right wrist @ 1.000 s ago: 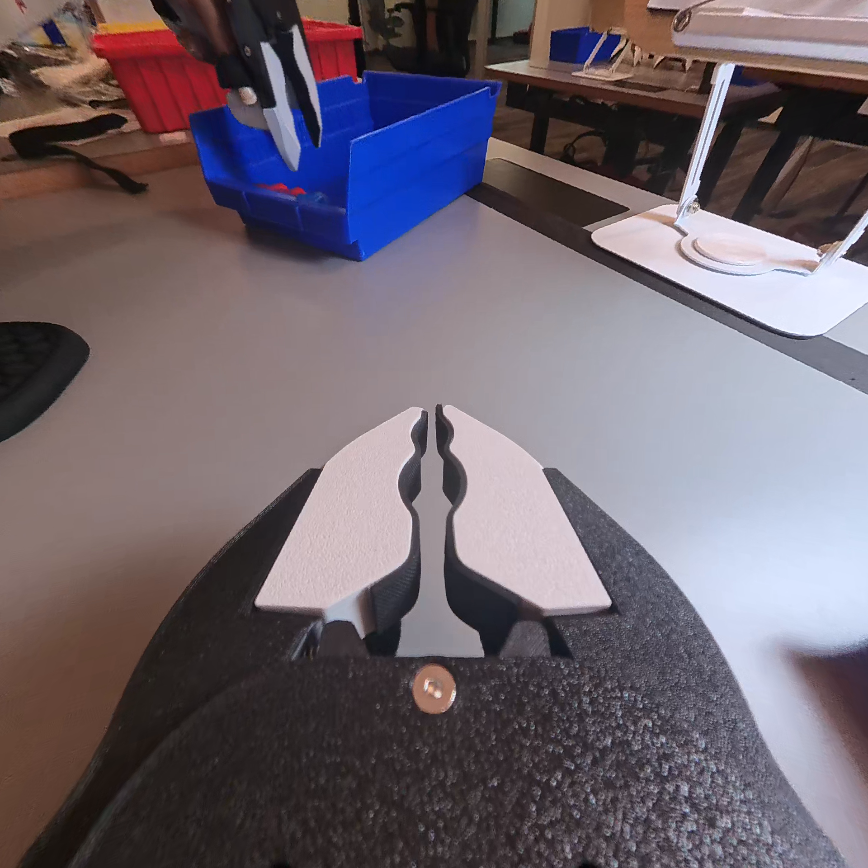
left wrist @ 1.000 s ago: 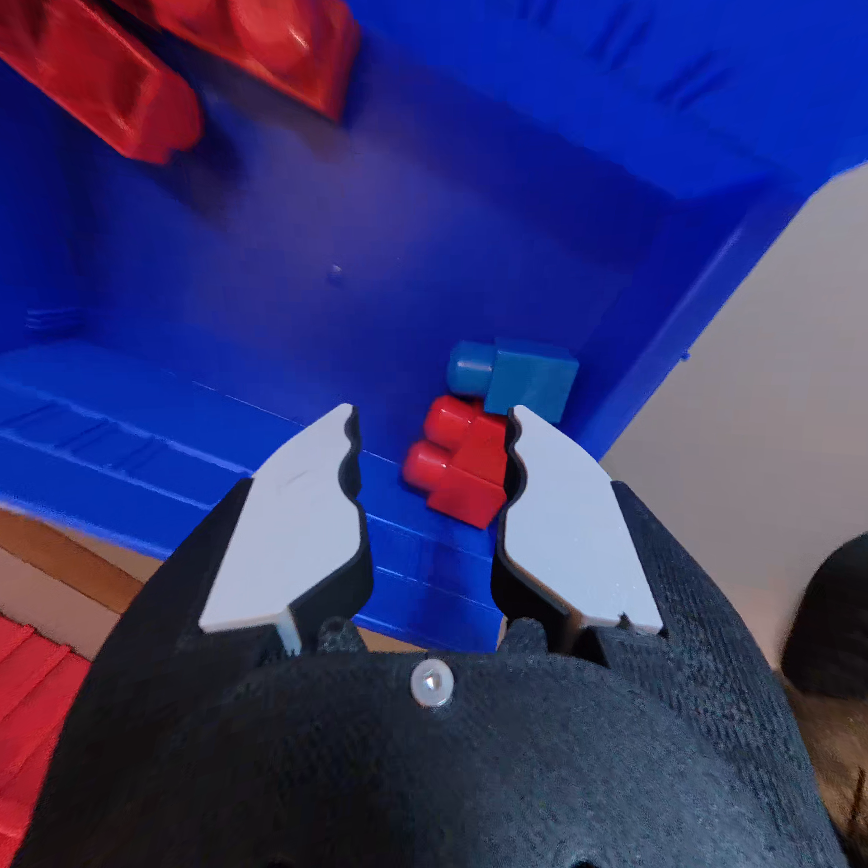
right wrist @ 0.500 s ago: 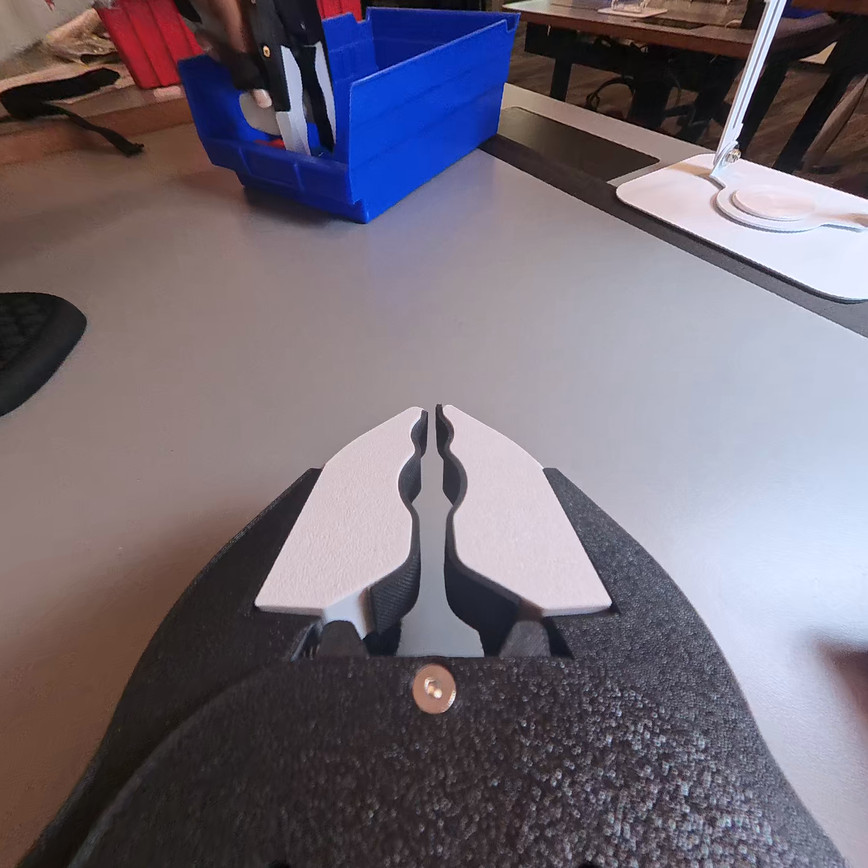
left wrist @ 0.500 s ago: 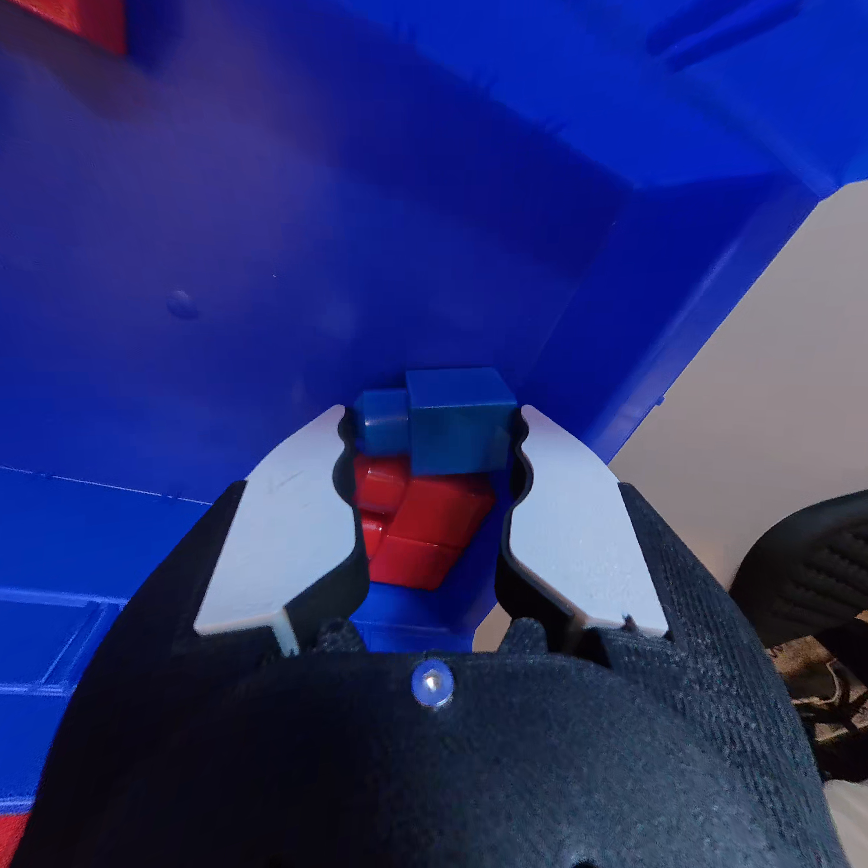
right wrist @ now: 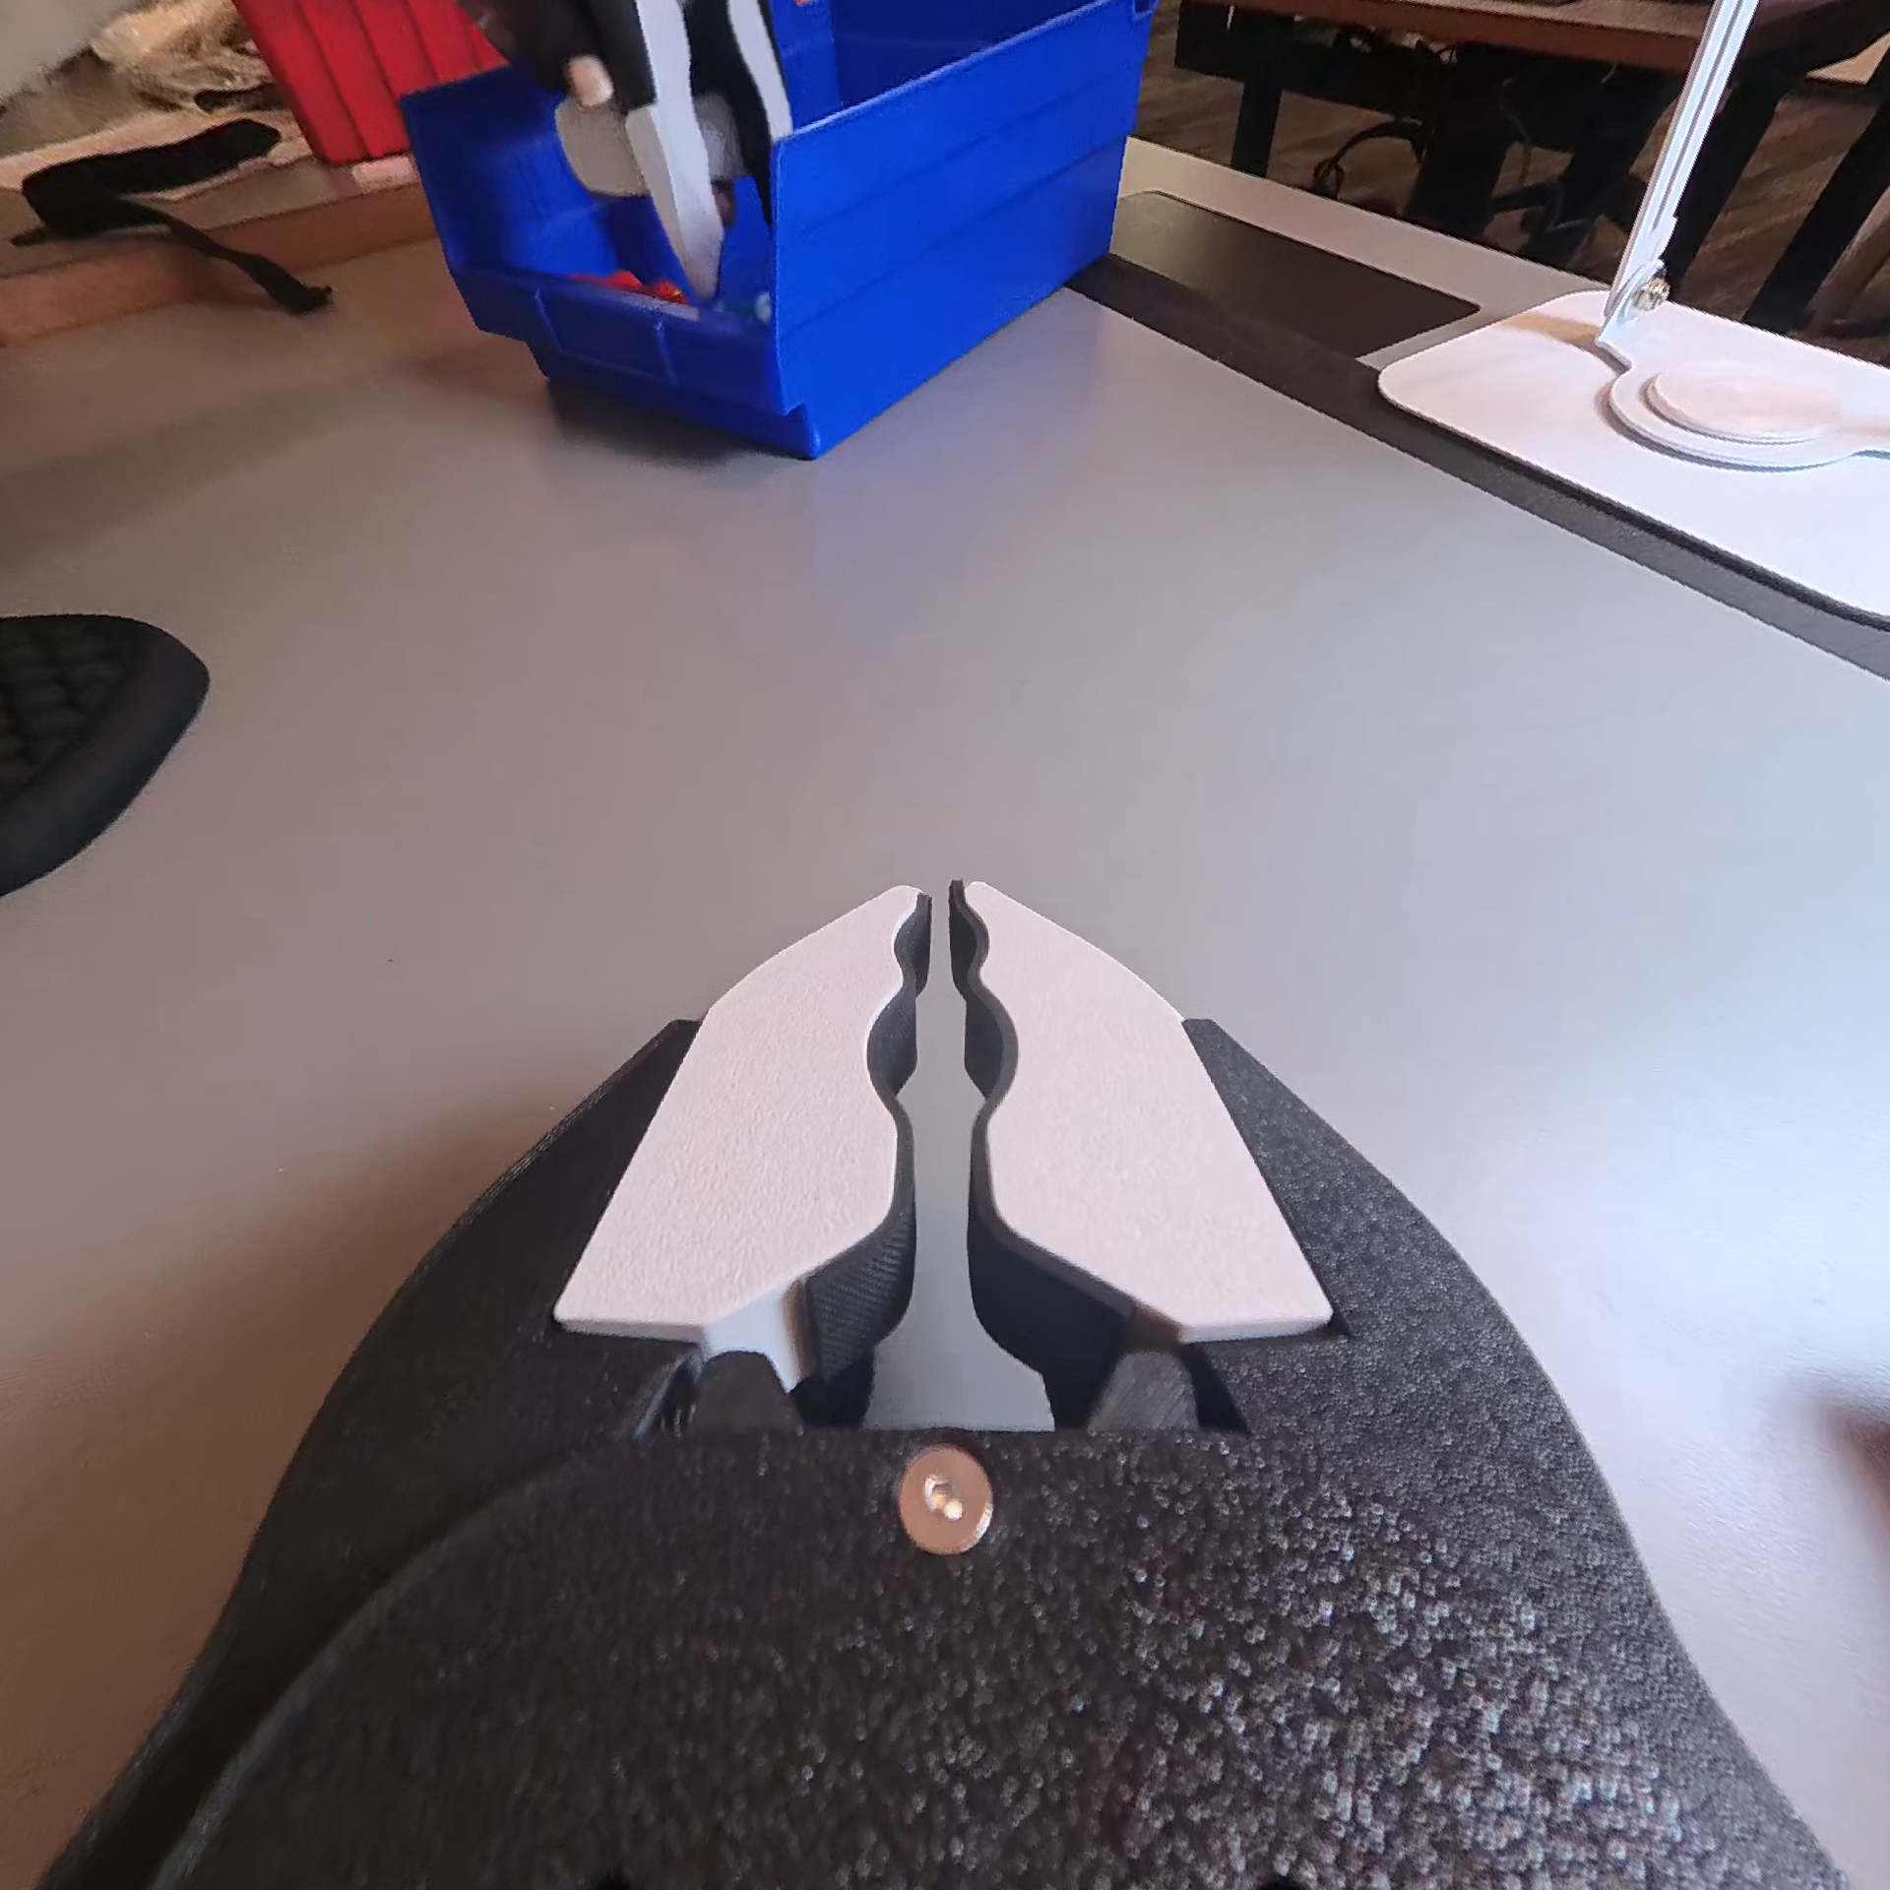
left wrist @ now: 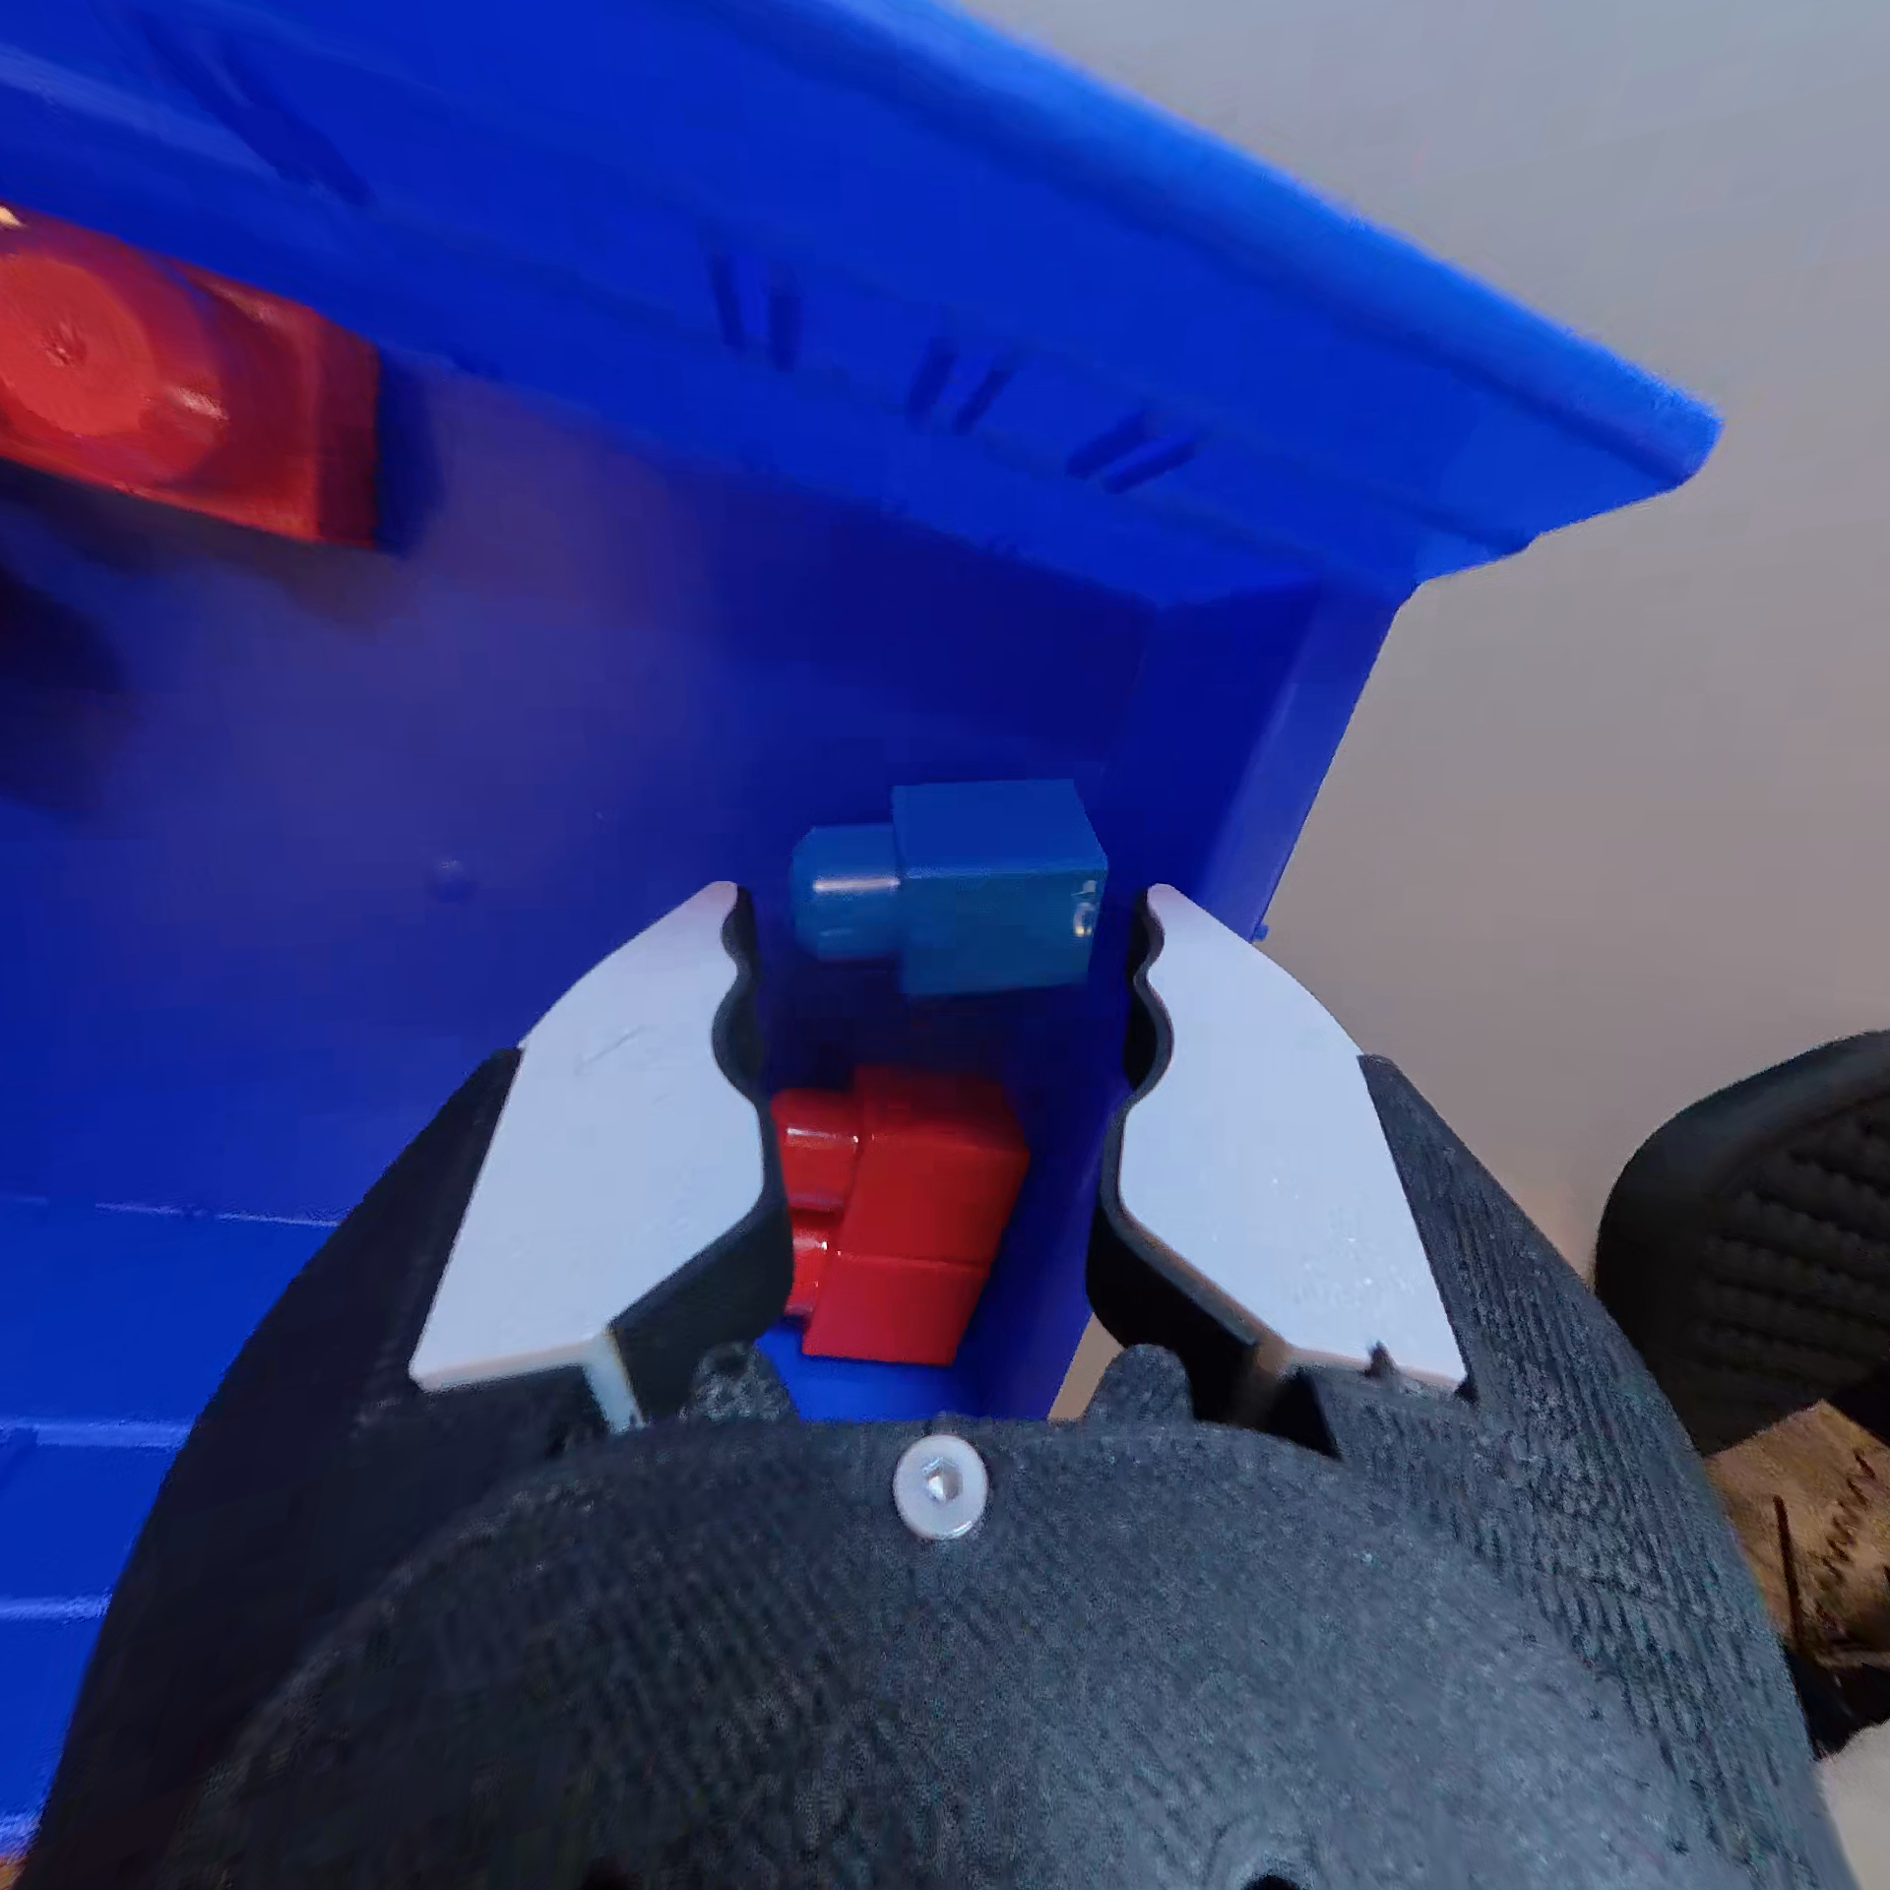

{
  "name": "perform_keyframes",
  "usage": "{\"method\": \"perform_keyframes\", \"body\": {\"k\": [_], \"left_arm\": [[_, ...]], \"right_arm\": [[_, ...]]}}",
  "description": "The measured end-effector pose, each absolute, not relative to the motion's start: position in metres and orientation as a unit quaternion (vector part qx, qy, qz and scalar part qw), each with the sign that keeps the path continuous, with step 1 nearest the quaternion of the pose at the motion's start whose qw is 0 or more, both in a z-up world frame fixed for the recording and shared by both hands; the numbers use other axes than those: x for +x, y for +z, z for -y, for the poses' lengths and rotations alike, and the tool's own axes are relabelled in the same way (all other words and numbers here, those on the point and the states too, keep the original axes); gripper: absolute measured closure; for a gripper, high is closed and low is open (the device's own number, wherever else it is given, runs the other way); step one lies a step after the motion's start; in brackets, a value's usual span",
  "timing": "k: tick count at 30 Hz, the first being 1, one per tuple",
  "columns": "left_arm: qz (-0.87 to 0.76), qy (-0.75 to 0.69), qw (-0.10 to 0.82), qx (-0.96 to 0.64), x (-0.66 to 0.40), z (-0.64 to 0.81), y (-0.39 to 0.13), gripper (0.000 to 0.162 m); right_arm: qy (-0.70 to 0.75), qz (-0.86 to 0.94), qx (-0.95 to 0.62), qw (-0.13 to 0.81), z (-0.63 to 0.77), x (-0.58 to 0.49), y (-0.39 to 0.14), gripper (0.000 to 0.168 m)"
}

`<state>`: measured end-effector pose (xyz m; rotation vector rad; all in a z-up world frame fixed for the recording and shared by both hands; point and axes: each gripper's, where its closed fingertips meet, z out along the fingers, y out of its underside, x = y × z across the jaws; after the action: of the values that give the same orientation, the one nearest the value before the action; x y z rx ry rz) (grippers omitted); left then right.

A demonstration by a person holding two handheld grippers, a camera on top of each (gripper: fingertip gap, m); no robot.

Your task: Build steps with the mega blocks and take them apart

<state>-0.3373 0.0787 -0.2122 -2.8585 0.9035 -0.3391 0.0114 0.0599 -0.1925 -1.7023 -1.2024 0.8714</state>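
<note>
My left gripper (left wrist: pixel 941 900) is open and reaches down into a front corner of the blue bin (left wrist: pixel 920 307). A small red mega block (left wrist: pixel 910 1217) lies on the bin floor between its fingers, not gripped. A small blue mega block (left wrist: pixel 982 890) lies just beyond it at the fingertips. A larger red block (left wrist: pixel 153 378) lies farther in at the left. My right gripper (right wrist: pixel 941 900) is shut and empty, low over the grey table (right wrist: pixel 1125 665). In the right wrist view the left gripper (right wrist: pixel 716 266) dips into the bin (right wrist: pixel 920 235).
A white lamp base (right wrist: pixel 1688 409) stands at the table's right. A black pad (right wrist: pixel 72 736) lies at the left edge and also shows in the left wrist view (left wrist: pixel 1759 1248). A red bin (right wrist: pixel 338 72) stands behind the blue one. My right fingertips sit around 35 centimetres from my left ones.
My left gripper has come down into the bin's corner, and the red block now sits between its open fingers. My right gripper has stayed shut and moved closer to the bin.
</note>
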Motion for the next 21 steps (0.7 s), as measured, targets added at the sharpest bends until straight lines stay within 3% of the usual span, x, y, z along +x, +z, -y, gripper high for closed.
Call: {"method": "perform_keyframes", "body": {"k": [3, 7, 15, 17, 20, 21], "left_arm": [[-0.282, -0.111, 0.127, -0.944, -0.339, -0.103, -0.200, 0.089], [-0.248, 0.001, 0.221, -0.943, -0.379, -0.151, -0.187, 0.092], [-0.074, 0.051, 0.247, -0.965, -0.432, -0.196, -0.227, 0.086], [-0.062, 0.061, 0.246, -0.965, -0.438, -0.200, -0.239, 0.096], [-0.065, 0.075, 0.295, -0.950, -0.443, -0.212, -0.236, 0.147], [-0.064, 0.066, 0.302, -0.949, -0.441, -0.213, -0.235, 0.148]], "right_arm": [[0.350, 0.482, -0.683, 0.423, -0.059, 0.011, -0.195, 0.165], [0.350, 0.483, -0.685, 0.418, -0.060, 0.011, -0.197, 0.165], [0.354, 0.472, -0.694, 0.412, -0.064, 0.013, -0.201, 0.165], [0.355, 0.468, -0.698, 0.409, -0.066, 0.014, -0.202, 0.165], [0.359, 0.462, -0.704, 0.403, -0.068, 0.014, -0.205, 0.165], [0.361, 0.461, -0.705, 0.401, -0.069, 0.014, -0.205, 0.165]]}}
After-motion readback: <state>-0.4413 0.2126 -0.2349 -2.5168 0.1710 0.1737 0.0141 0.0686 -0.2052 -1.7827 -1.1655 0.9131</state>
